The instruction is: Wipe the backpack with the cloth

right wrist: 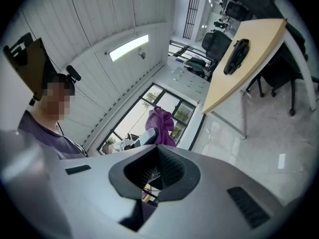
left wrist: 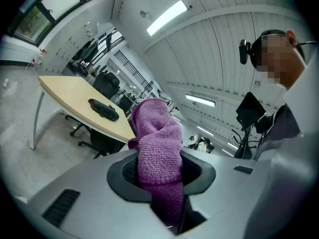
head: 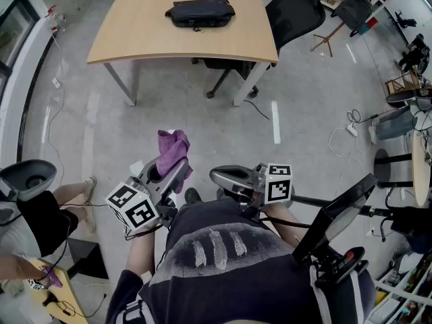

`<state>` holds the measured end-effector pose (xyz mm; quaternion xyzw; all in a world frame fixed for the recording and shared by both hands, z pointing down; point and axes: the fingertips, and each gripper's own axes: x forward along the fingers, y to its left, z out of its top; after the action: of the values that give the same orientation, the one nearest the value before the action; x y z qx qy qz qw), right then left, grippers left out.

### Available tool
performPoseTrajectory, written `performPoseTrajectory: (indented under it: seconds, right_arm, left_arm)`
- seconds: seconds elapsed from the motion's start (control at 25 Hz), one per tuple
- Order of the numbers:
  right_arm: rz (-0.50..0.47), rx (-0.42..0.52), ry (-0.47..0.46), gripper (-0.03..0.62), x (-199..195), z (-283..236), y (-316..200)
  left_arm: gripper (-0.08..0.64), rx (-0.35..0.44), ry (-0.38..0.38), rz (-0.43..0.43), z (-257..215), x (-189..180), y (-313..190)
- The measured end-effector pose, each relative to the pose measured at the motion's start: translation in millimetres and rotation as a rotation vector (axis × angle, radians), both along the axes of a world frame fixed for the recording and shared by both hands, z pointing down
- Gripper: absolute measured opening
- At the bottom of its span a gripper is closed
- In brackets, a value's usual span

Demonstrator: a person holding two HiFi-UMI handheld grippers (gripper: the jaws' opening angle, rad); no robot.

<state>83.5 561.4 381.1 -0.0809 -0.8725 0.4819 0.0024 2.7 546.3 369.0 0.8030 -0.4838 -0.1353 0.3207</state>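
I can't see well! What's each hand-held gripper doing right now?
Left hand-held gripper: closed, holding the purple cloth.
Right hand-held gripper: closed, empty.

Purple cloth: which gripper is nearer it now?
Left. The left gripper is shut on the cloth; the right gripper sits apart to its right, shut and empty.

The cloth (left wrist: 157,153) pinched in the left gripper (left wrist: 159,176) is purple terry-like fabric, nubbly and matt, with a stitched hem. Both gripper shells are smooth grey plastic with a dull sheen. On the right gripper (right wrist: 155,176) the inner pads (right wrist: 172,168) look black, ribbed and rubbery. At twelve o'clock in the head view, the table (head: 135,25) has a pale wood-look top, smooth and matt, on white painted legs. The backpack (head: 200,12) on it is dark, matt fabric. The floor (head: 202,113) is grey, concrete-like, faintly glossy
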Motion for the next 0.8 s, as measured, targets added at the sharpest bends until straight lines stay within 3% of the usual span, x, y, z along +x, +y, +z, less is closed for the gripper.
performPoseTrajectory:
  seconds: [0.44, 0.64, 0.8]
  right_arm:
    - [0.100, -0.058, -0.063, 0.003, 65.4, 5.6, -90.8]
    - [0.131, -0.092, -0.083, 0.003, 93.7, 20.4, -146.7]
    - [0.088, -0.093, -0.055, 0.003, 99.6, 35.1, -179.3]
  left_arm:
    - [0.129, -0.073, -0.033, 0.064, 6.8, 74.4, -100.3]
    - [0.129, -0.105, -0.071, 0.038, 12.2, 94.3, -149.5]
    - [0.129, -0.146, -0.106, -0.025, 17.7, 94.0, -172.2]
